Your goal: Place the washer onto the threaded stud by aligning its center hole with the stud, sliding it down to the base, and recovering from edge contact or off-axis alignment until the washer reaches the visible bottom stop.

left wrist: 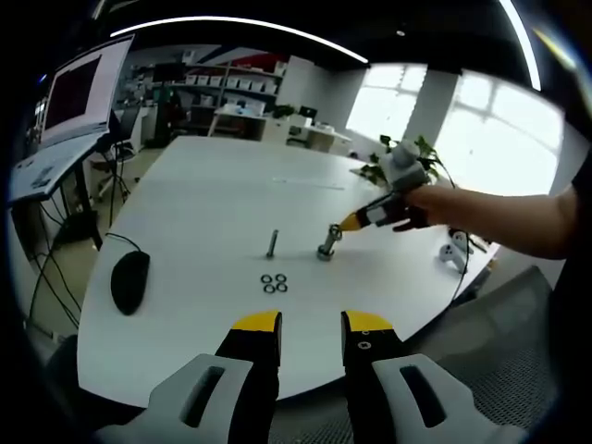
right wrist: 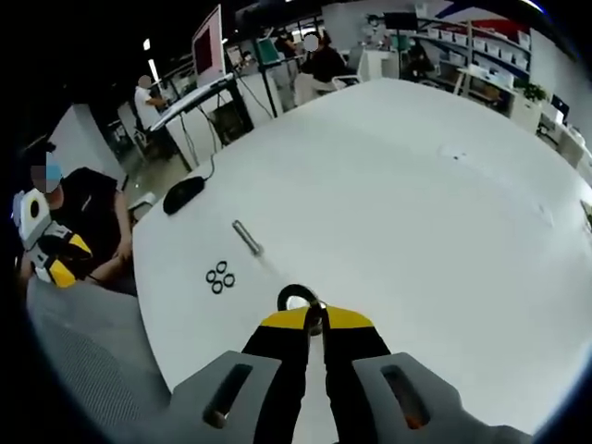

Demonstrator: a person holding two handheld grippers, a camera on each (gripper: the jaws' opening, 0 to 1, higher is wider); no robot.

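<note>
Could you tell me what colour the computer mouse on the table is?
Black; the mouse shows best in the left gripper view.

right tool (left wrist: 339, 229) holds a washer (left wrist: 334, 233) over the stud (left wrist: 326, 248); left tool (left wrist: 311, 333) open.

Looks like an open-plan office or lab space, big round white table (left wrist: 213, 203), black computer mouse (left wrist: 129, 280) on it, monitors on stands (right wrist: 209, 43), shelving racks full of white bins (left wrist: 227, 85), bright windows (left wrist: 481, 120), people sat at desks (right wrist: 324, 60)
</note>
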